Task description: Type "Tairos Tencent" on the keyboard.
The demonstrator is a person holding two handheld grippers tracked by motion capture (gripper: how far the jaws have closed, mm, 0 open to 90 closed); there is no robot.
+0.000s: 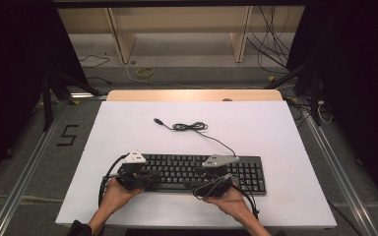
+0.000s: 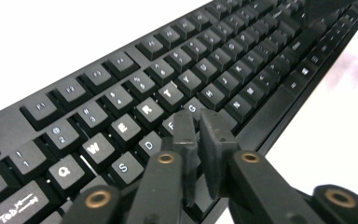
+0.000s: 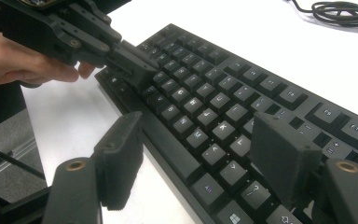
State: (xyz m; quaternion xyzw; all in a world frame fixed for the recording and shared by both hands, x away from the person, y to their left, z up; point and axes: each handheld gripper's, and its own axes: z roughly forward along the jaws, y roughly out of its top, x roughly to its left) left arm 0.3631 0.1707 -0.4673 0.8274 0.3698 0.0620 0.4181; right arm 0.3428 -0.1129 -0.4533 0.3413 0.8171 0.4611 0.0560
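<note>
A dim room with bare floor and wooden shelf legs at the top of the high view frames a white desk (image 1: pixel 128 128) in the middle of the picture. One black keyboard (image 1: pixel 197 172) lies across the lower centre of the desk, its single cable (image 1: pixel 192 127) bunched in a loose coil above it, plug end free. Two hands come in from the bottom edge, each with one gripper. The left gripper (image 2: pixel 199 122) has its jaws nearly together, only a thin slit between them, tips over the F and G keys with nothing between the pads. The right gripper (image 3: pixel 205 149) has its jaws wide apart, straddling the keyboard's near edge in the lower part of its own view, gripping nothing. I'd worry that the narrow left tips press two keys at once, or that the right jaws, if they close, pinch the edge and tilt the board.
</note>
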